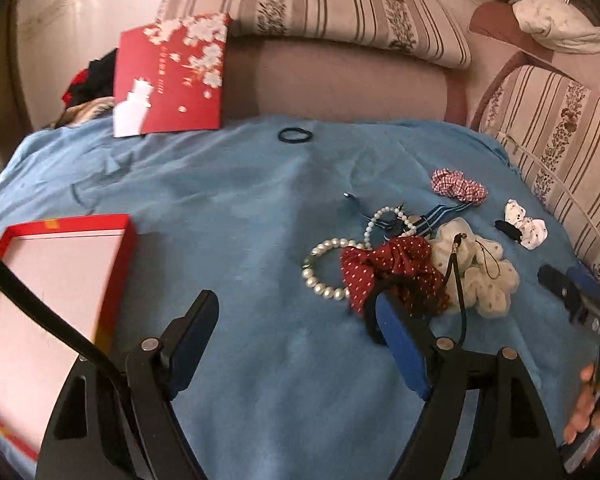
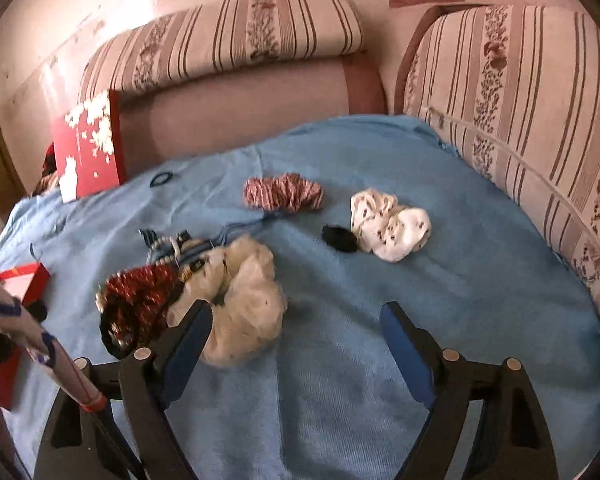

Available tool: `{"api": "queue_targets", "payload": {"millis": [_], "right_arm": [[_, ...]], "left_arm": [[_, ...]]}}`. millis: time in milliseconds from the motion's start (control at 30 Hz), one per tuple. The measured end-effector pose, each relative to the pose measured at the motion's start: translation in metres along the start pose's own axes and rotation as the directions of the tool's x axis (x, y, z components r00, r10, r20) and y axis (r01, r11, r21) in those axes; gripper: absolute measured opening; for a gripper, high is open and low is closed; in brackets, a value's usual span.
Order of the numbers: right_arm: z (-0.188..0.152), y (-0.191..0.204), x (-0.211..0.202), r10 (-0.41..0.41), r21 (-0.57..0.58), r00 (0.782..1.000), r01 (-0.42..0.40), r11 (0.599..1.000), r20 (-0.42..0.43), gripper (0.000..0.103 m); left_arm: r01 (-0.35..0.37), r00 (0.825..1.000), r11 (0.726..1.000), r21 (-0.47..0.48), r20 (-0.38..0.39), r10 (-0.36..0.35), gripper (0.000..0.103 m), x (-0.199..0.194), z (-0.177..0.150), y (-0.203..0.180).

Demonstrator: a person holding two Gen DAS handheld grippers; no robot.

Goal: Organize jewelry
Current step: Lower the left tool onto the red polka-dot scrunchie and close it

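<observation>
On the blue cloth (image 1: 228,208) lies a heap of accessories: a pearl bracelet (image 1: 324,268), a red dotted scrunchie (image 1: 392,276), a cream scrunchie (image 1: 480,272) and a smaller bead bracelet (image 1: 388,220). My left gripper (image 1: 296,320) is open just short of the heap, with nothing between its fingers. A black band (image 1: 370,312) sits right at its right fingertip; I cannot tell whether it loops round it. An open red box (image 1: 60,280) lies to the left. My right gripper (image 2: 296,324) is open over bare cloth, its left finger beside the cream scrunchie (image 2: 240,300).
A gingham scrunchie (image 2: 284,192), a white printed scrunchie (image 2: 388,224) with a black piece (image 2: 338,236), and a dark hair tie (image 1: 295,135) lie further back. The red blossom lid (image 1: 172,76) leans on the sofa. Striped cushions (image 2: 520,120) border the cloth at back and right.
</observation>
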State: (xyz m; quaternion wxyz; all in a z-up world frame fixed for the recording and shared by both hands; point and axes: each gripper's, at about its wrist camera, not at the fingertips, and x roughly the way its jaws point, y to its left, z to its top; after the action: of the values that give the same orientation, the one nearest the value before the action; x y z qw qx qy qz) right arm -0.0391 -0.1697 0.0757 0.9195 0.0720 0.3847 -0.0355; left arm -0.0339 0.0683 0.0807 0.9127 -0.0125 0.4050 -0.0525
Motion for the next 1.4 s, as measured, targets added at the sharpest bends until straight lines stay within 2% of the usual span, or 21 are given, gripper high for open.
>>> {"api": "queue_targets", "payload": {"millis": [200, 333, 700, 1200, 1400], "right_arm": [[0.0, -0.005, 0.003, 0.071, 0.064, 0.997, -0.071, 0.995, -0.004, 0.084], [0.002, 0.007, 0.009, 0.078, 0.052, 0.997, -0.078, 0.996, 0.005, 0.084], [0.001, 0.017, 0.024, 0.136, 0.05, 0.988, -0.133, 0.99, -0.076, 0.084], [-0.007, 0.012, 0.031, 0.116, 0.042, 0.982, -0.111, 0.993, -0.147, 0.084], [-0.009, 0.011, 0.034, 0.131, 0.037, 0.977, -0.127, 0.991, -0.168, 0.07]], "left_arm": [[0.015, 1.0, 1.0, 0.02, -0.008, -0.015, 0.08, 0.019, 0.003, -0.003], [0.033, 0.998, 0.999, 0.022, -0.048, -0.032, 0.08, 0.026, 0.001, -0.002], [0.015, 0.998, 0.999, 0.041, -0.068, -0.012, 0.08, 0.023, -0.007, -0.003], [-0.004, 0.995, 0.998, 0.055, -0.096, 0.01, 0.08, 0.027, -0.013, -0.004], [0.013, 0.994, 0.999, 0.032, -0.108, -0.009, 0.08, 0.031, -0.01, 0.001]]}}
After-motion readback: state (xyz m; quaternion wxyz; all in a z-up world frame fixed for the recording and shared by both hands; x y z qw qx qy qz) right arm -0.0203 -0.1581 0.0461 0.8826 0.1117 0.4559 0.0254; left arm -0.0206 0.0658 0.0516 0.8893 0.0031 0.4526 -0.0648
